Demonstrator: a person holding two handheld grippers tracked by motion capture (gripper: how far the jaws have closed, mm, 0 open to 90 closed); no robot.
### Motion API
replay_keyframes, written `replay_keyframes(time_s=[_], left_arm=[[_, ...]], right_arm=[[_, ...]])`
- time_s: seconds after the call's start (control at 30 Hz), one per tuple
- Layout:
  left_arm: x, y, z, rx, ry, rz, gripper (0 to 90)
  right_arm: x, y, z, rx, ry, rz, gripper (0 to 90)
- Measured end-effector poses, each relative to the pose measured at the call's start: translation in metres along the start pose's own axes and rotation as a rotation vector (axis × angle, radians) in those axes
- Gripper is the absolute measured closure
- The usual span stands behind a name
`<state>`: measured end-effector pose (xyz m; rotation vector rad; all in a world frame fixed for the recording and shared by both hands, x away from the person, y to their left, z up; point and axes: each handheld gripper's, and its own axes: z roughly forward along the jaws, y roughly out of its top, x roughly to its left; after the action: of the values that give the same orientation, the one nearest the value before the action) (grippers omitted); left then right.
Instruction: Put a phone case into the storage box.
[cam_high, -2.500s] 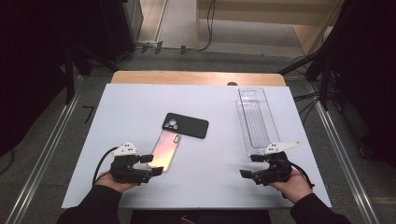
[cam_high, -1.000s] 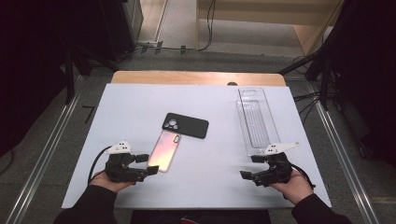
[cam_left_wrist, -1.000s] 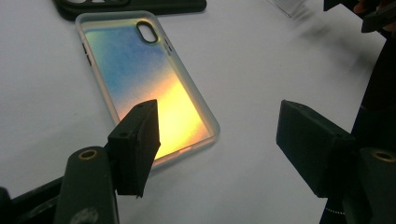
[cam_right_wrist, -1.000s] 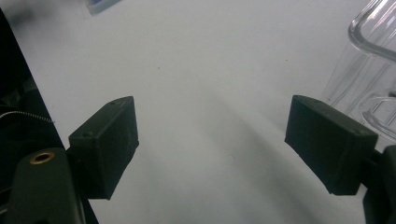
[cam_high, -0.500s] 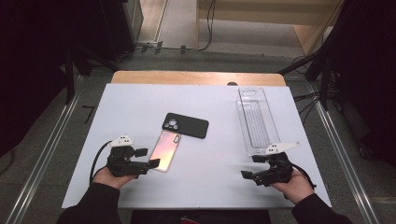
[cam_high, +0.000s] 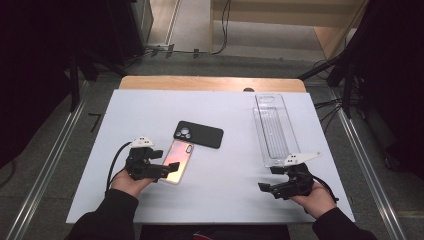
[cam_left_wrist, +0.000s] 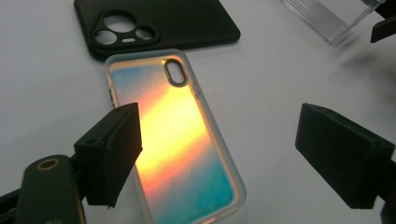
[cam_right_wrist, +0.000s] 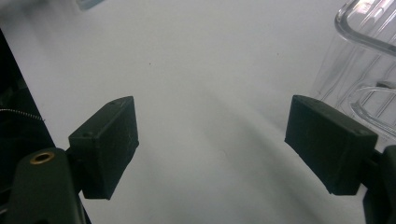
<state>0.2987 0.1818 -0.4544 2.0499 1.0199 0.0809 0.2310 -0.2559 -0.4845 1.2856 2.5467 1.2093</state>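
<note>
My left claw (cam_high: 162, 169) is spread wide over the near end of the iridescent phone case (cam_left_wrist: 175, 140), jaws either side, not clamping it. The case is glossy, rounded-corner, clear-rimmed with an orange-to-teal sheen, lying flat on the matte white surface (cam_high: 235, 170). Its far end sits just beside the matte black phone case (cam_high: 198, 134) with round camera cutouts. My right claw (cam_high: 267, 187) gapes open above bare surface, near the ribbed clear plastic tray (cam_high: 274, 128).
</note>
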Motion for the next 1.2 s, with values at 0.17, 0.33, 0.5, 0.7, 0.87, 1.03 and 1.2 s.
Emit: replay_keyframes(time_s=[0.17,0.33,0.5,0.7,0.87,1.03,1.2], left_arm=[[0.001,0.008,0.01,-0.001,0.002,-0.01,0.0],[0.004,0.017,0.016,-0.005,0.046,-0.032,0.0],[0.005,0.021,0.025,0.013,0.101,-0.038,0.0],[0.006,0.027,0.031,-0.002,0.13,-0.046,0.0],[0.007,0.031,0.039,-0.007,0.135,-0.047,0.0],[0.008,0.03,0.042,0.016,0.146,-0.04,0.0],[0.009,0.028,0.045,0.034,0.155,-0.045,0.0]], right_arm=[[0.0,0.0,0.0,0.0,0.002,-0.001,15.4],[0.001,0.0,0.0,0.001,0.004,-0.005,15.4],[0.0,0.0,0.0,0.0,0.002,-0.002,15.4],[0.001,0.0,0.0,0.003,0.004,-0.008,15.4],[0.0,0.0,0.0,0.003,-0.001,-0.007,15.4],[0.0,0.0,0.0,0.002,0.001,-0.008,15.4],[0.001,0.0,0.0,0.004,0.0,-0.008,15.4]])
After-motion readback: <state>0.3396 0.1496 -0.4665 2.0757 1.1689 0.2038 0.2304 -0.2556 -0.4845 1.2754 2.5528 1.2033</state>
